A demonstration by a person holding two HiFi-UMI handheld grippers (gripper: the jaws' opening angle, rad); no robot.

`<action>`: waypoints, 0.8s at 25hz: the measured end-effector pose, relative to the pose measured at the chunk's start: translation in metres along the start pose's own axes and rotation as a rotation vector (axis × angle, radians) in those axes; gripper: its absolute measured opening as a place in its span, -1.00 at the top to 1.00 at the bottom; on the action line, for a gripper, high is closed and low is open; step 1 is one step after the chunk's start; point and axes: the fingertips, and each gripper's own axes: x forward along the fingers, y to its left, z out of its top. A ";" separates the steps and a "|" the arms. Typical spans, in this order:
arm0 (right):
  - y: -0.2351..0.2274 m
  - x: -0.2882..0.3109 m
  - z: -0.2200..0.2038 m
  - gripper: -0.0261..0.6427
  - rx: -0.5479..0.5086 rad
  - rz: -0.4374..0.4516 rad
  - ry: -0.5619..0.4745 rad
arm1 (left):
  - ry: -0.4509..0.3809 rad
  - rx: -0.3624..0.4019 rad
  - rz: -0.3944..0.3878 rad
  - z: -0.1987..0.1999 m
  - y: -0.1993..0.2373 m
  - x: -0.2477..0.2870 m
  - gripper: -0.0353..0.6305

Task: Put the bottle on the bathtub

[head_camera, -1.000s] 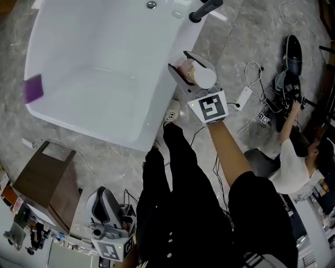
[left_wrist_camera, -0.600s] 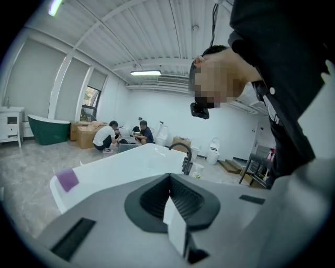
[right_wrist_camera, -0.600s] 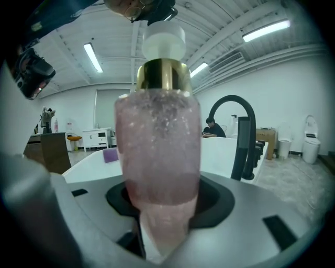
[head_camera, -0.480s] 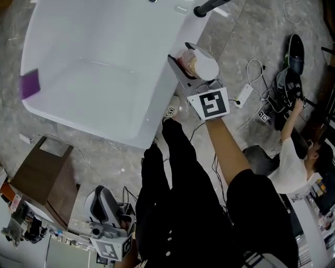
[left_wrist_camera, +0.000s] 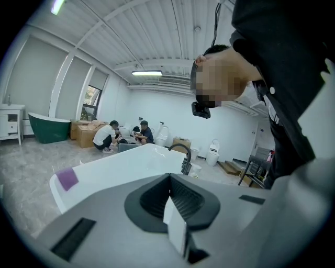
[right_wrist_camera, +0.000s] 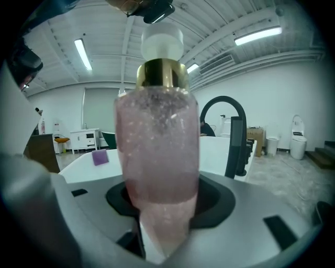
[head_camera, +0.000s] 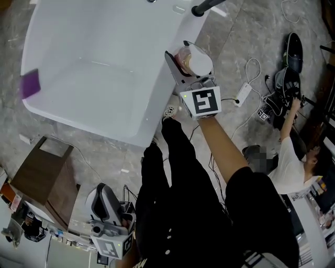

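Note:
A pink glittery bottle [right_wrist_camera: 157, 157] with a gold collar and white cap [head_camera: 198, 63] stands upright between the jaws of my right gripper [head_camera: 188, 65], which is shut on it. That gripper hangs just off the right rim of the white bathtub [head_camera: 157, 99], near the black faucet [head_camera: 205, 7]. In the right gripper view the faucet [right_wrist_camera: 233, 136] rises behind the bottle. My left gripper [head_camera: 107, 209] is low at my left side, away from the tub, its jaws shut with nothing between them. The left gripper view shows the tub [left_wrist_camera: 120, 170] from afar.
A purple pad [head_camera: 30, 85] lies on the tub's left rim. A brown cabinet [head_camera: 39, 180] stands below the tub. Cables, a power strip [head_camera: 243, 94] and a seated person [head_camera: 293, 162] are on the floor to the right. Other people [left_wrist_camera: 107, 136] crouch across the room.
My right gripper carried the bottle slightly up and left, closer to the tub's right rim. The left gripper stayed at my side.

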 end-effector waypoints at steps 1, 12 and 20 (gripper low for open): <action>-0.001 0.000 0.000 0.27 0.003 0.000 -0.003 | -0.002 0.002 0.000 0.001 0.000 0.000 0.86; 0.015 0.000 0.001 -0.11 0.029 0.080 0.011 | -0.023 0.017 -0.005 0.008 -0.002 -0.014 0.86; 0.006 -0.023 -0.001 -0.22 0.015 0.050 0.049 | -0.063 0.041 -0.027 0.026 -0.009 -0.016 0.86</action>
